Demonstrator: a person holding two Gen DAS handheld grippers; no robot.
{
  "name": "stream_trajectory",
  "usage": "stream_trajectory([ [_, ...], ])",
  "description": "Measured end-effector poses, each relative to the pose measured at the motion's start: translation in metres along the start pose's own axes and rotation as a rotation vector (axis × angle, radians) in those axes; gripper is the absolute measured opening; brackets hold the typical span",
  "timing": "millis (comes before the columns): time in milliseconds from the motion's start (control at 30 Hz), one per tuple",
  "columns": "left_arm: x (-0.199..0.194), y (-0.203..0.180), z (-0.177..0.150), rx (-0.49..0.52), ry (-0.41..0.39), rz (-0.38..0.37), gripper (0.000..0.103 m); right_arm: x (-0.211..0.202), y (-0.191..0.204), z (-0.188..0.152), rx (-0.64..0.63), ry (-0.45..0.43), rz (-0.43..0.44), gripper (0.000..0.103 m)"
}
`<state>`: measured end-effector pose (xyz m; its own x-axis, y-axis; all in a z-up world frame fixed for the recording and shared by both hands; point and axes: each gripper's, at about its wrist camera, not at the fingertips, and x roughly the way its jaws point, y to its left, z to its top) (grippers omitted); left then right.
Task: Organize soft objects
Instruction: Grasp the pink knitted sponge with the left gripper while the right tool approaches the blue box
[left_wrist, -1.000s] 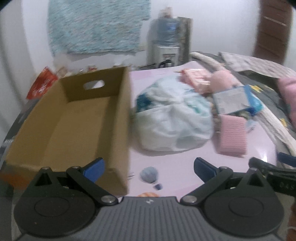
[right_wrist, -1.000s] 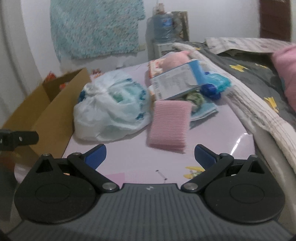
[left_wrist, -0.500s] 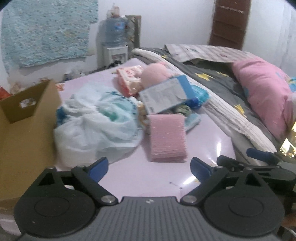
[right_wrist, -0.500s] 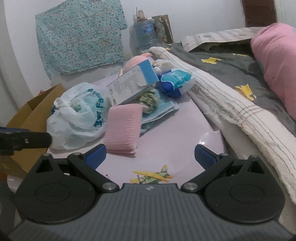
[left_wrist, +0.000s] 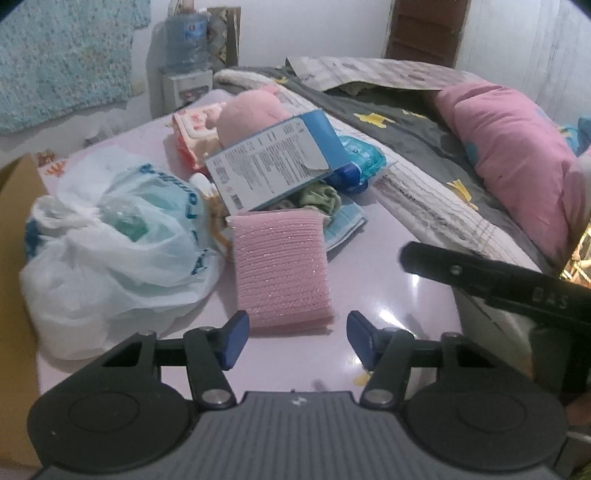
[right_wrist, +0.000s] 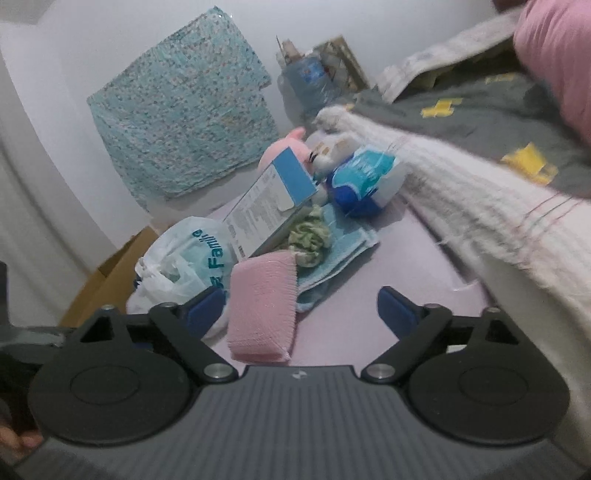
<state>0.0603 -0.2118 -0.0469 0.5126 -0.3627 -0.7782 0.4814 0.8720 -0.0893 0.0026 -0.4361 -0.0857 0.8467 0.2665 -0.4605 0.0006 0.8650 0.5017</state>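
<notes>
A pink knitted sponge pad (left_wrist: 282, 267) lies flat on the lilac table, just ahead of my open left gripper (left_wrist: 297, 338). It also shows in the right wrist view (right_wrist: 264, 308), at the left finger of my open, empty right gripper (right_wrist: 301, 312). Behind it lie a white tied plastic bag (left_wrist: 114, 243), a blue-and-white carton (left_wrist: 273, 162), a green cloth (left_wrist: 319, 197), a folded blue towel (right_wrist: 338, 253), a blue wipes pack (right_wrist: 364, 171) and a pink plush toy (left_wrist: 251, 110). The brown cardboard box (left_wrist: 14, 229) stands at the far left.
A bed with a grey star blanket (left_wrist: 391, 118), a white knitted blanket (right_wrist: 458, 184) and a pink pillow (left_wrist: 517, 155) borders the table on the right. A water dispenser (left_wrist: 184, 55) stands at the back wall. The right gripper's arm (left_wrist: 498, 280) crosses the left wrist view.
Both grippers have swung right, away from the cardboard box, and closed in on the pink pad. The left jaws have narrowed somewhat. Nothing has been grasped.
</notes>
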Motion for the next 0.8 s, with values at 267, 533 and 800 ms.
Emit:
stream_trajectory([
  [267, 0.042, 0.007, 0.022, -0.030, 0.052, 0.009, 0.082, 0.062, -0.011, 0.012, 0.139, 0.125, 0.115, 0.051],
  [533, 0.069, 0.010, 0.024, -0.038, 0.121, -0.023, 0.083, 0.096, -0.010, 0.006, 0.207, 0.209, 0.156, 0.025],
  [800, 0.037, 0.011, 0.008, -0.039, 0.145, -0.095, 0.082, 0.094, 0.007, -0.008, 0.260, 0.302, 0.250, 0.022],
])
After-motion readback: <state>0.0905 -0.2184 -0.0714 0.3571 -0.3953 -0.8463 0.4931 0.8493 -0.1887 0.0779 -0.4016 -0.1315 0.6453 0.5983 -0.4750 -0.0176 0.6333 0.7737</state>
